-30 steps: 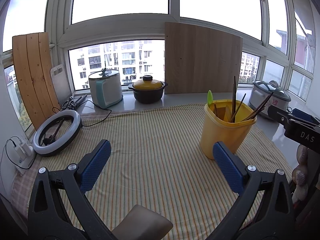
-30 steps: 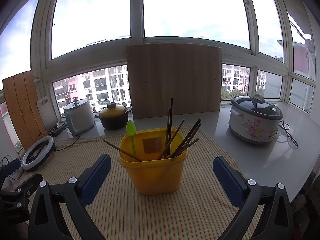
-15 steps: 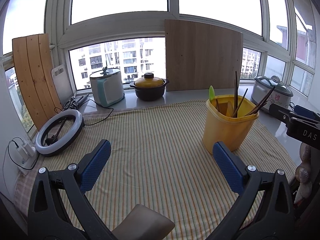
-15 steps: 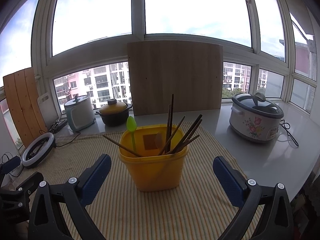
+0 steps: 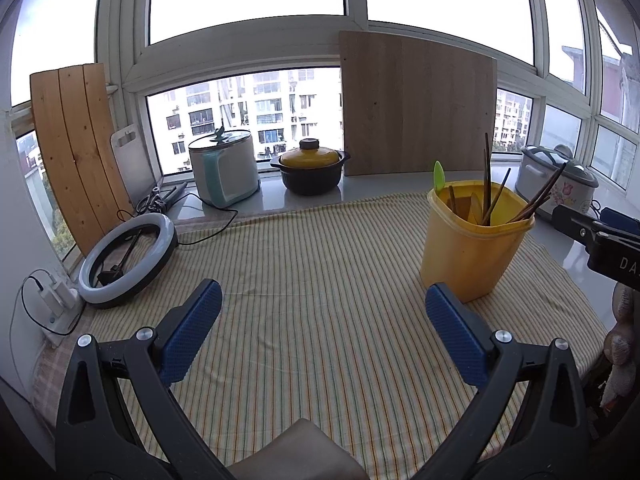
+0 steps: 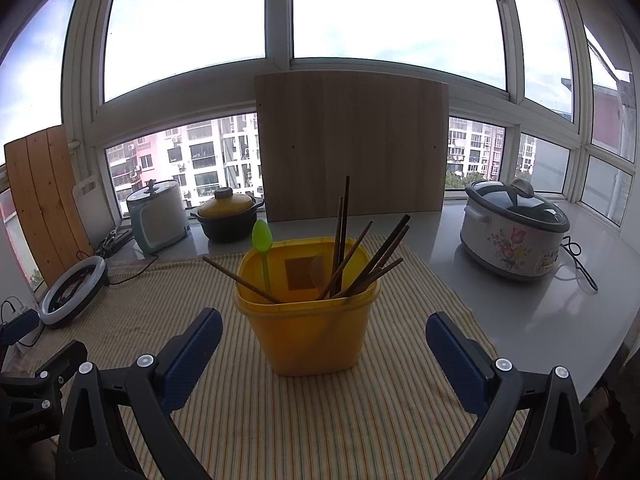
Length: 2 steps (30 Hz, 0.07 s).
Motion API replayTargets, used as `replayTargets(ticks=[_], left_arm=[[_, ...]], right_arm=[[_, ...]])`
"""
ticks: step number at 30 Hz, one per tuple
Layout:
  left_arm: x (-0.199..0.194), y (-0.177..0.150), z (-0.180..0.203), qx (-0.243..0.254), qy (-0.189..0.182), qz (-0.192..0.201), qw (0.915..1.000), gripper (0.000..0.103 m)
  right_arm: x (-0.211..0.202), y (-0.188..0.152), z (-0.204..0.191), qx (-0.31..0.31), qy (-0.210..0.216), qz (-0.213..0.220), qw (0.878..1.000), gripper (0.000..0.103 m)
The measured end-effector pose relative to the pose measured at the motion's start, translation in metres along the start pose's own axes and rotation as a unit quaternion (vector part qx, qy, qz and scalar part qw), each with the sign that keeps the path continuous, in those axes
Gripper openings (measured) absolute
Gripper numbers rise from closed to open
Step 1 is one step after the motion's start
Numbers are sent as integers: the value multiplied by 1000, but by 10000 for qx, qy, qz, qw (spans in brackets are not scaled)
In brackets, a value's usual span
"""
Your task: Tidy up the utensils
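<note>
The bin now sits nearer the wide-open, empty right gripper; left gripper likewise. One green spoon, several chopsticks.

Bare striped cloth lies open; only the yellow container (chopsticks splayed outward) obstructs.

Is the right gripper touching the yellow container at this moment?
Apart. In the right wrist view the right gripper is open, and striped cloth shows between each blue pad and the yellow container.
</note>
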State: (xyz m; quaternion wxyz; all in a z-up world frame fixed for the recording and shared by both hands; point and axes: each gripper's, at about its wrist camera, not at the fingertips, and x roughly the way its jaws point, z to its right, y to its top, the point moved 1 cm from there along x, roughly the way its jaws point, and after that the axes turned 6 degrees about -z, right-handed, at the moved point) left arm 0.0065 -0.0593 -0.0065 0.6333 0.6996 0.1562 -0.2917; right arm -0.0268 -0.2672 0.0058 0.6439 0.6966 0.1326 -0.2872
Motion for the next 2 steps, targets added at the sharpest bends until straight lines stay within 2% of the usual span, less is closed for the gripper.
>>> replayTargets(ticks=[2], left_arm=[[1,0,1,27,8,1,10000,103]], right_arm=[[0,0,0,0,2,-3,10000,103]])
